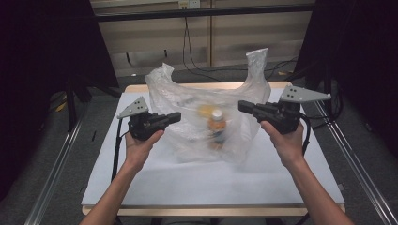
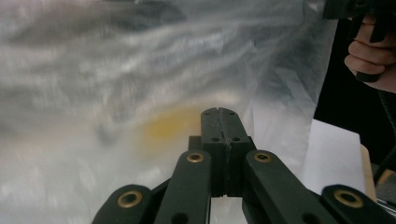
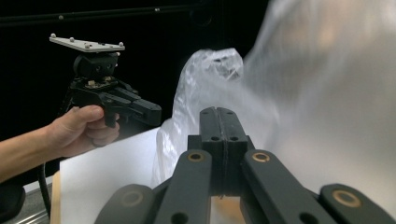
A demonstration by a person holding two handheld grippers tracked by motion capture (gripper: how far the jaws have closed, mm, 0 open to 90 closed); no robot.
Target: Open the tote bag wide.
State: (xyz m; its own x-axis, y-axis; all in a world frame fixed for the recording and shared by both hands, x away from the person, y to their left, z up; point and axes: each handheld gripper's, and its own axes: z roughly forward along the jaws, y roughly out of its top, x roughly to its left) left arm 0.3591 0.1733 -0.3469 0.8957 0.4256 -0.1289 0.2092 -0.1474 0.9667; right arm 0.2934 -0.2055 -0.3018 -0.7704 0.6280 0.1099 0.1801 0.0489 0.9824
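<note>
A clear plastic bag point(image 1: 206, 112) stands crumpled in the middle of the white surface point(image 1: 211, 178), its two handles sticking up, one at the back left and one taller at the back right. Inside it a bottle point(image 1: 217, 129) with a white cap and an orange label shows through the film, blurred. Next to it, to the left, a yellowish patch is visible through the plastic, too smeared to tell what it is.

The left tongs point(image 1: 176, 116) point right toward the bag's left side, held in the person's left hand point(image 1: 141, 143), and their tips sit right at the plastic. In the left gripper view the left tongs point(image 2: 220, 112) have both jaws pressed flat together, with the blurred bag right behind them and the yellow patch just to their left. Whether any film is pinched between them I cannot tell.

The right tongs point(image 1: 241, 106) point left toward the bag's right side, held in the right hand point(image 1: 286, 140), their tips at the plastic as well. In the right gripper view the right tongs point(image 3: 220, 112) are likewise closed tight, jaw against jaw, with the bag point(image 3: 299, 93) filling the space behind and to the right. Whether they catch plastic is not clear. Farther off in that view, the other hand grips its tool above the surface's edge.
</note>
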